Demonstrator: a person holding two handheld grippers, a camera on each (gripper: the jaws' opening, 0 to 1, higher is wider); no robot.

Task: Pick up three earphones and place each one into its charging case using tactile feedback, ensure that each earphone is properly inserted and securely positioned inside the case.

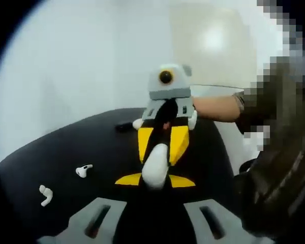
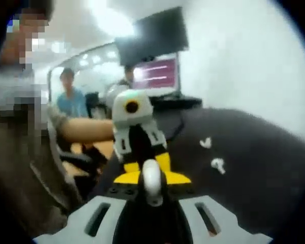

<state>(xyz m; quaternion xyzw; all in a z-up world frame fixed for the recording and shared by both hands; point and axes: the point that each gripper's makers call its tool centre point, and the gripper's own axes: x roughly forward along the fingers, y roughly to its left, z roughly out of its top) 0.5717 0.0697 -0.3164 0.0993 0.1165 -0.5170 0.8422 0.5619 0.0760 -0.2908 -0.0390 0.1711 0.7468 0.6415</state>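
Both views are soft and a little blurred, with strong fisheye bending near the edges. In the left gripper view the pale wall (image 1: 91,56) is evenly bright and a hazy glare patch (image 1: 213,38) washes out the upper right. In the right gripper view a ceiling light (image 2: 112,20) is overexposed, and the monitor (image 2: 155,73) glows pink. The dark bench (image 1: 56,152) shows almost no shadows.
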